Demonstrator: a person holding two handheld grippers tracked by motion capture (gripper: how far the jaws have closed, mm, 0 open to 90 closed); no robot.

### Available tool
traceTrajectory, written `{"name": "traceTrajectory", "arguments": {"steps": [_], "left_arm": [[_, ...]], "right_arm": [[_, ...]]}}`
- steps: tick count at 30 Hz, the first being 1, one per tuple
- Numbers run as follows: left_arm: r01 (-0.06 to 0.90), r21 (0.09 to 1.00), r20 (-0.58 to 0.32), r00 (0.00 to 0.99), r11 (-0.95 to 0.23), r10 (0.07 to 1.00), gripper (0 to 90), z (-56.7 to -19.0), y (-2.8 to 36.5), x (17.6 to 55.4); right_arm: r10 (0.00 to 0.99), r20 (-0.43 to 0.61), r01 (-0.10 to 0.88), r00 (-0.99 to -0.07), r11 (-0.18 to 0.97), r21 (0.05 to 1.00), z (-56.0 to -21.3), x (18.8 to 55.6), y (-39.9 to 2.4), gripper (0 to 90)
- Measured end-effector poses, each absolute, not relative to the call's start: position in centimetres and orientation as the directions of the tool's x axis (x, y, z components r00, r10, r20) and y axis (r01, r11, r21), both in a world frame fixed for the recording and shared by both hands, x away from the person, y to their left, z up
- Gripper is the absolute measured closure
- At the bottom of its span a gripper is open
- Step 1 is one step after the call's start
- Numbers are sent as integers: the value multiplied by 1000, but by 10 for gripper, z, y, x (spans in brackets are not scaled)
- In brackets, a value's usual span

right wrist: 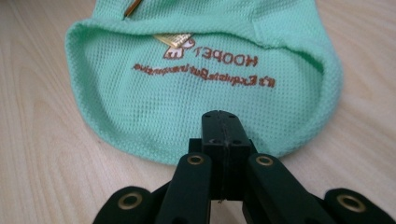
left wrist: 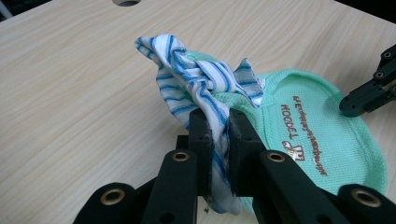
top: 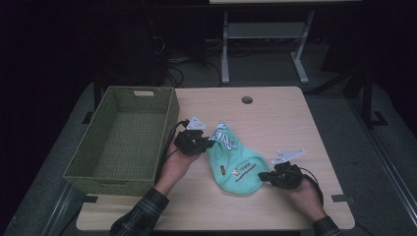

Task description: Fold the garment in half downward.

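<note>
On the pale wood-grain table (top: 275, 113), left tongs (left wrist: 219, 135) pinch crumpled blue-striped cloth (left wrist: 187, 79); right tongs (right wrist: 223, 135), shut and empty, touch the rounded mint mesh garment (right wrist: 196, 98) at six o'clock.

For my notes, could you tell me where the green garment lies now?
In the high view the green garment lies flat on the table, between the two grippers, right of the wicker basket.

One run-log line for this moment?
left gripper: shut on striped cloth | right gripper: shut at green garment hem | basket: beside
</note>
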State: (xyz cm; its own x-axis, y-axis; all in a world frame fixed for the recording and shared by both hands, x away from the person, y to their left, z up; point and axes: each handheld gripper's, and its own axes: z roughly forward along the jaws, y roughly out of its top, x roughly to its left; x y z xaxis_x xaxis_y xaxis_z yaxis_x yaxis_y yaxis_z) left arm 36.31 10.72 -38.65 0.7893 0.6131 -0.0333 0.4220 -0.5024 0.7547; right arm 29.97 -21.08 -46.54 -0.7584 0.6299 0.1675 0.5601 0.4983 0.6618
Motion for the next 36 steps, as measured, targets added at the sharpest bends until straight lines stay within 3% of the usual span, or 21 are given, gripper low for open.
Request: {"name": "traceTrajectory", "arguments": {"steps": [19, 36], "left_arm": [[370, 763, 15, 810, -530, 587, 814, -378, 103, 359], [263, 734, 65, 890, -626, 451, 813, -383, 73, 340]], "right_arm": [[615, 150, 541, -774, 520, 660, -468, 314, -191, 899], [619, 139, 532, -773, 513, 674, -464, 318, -191, 898]]}}
